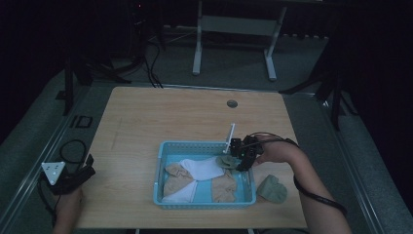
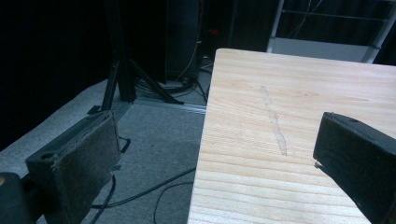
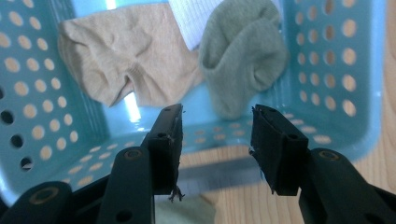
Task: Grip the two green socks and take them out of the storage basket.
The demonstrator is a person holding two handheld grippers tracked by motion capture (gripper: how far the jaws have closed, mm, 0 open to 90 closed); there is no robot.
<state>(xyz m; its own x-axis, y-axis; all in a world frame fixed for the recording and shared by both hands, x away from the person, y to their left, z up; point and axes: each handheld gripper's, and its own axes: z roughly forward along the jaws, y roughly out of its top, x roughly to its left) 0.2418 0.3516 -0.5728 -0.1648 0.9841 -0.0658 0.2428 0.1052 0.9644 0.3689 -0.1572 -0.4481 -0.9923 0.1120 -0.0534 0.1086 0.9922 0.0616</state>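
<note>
1. We see the right hand-held gripper (image 1: 245,155) over the far right corner of a light blue perforated plastic basket (image 1: 168,148); a hand (image 1: 272,151) holds it from the right.
2. Its jaws are spread partway with nothing between them; in the right hand-held gripper (image 3: 215,135) view we see only air and the basket (image 3: 336,93) wall in the gap.
3. An olive green crumpled fabric sock (image 3: 240,56) lies in the basket just ahead of the jaw tips, not touching them. From above, the same sock (image 1: 226,162) sits just left of this hand-held gripper, by the basket's far right corner.
4. A tan wrinkled fabric sock (image 3: 126,56) lies ahead and left of the jaws, beside the olive one; a white ribbed fabric sock (image 3: 194,18) lies farther ahead, between the two and overlapping them.
5. From above, we count more tan fabric (image 1: 178,178) and white fabric (image 1: 202,168) in the basket, nearer the person than the hand-held gripper.
6. A second olive green fabric sock (image 1: 272,189) lies on the light wooden surface (image 1: 195,112), outside the basket, near the right forearm.
7. The left hand-held gripper (image 1: 73,178) sits at the near left edge of the surface, well apart from the basket. Its jaws are spread wide and empty; in its own view we see the left hand-held gripper (image 2: 215,158) straddling the surface (image 2: 289,93) edge and the grey carpeted floor (image 2: 159,140).
</note>
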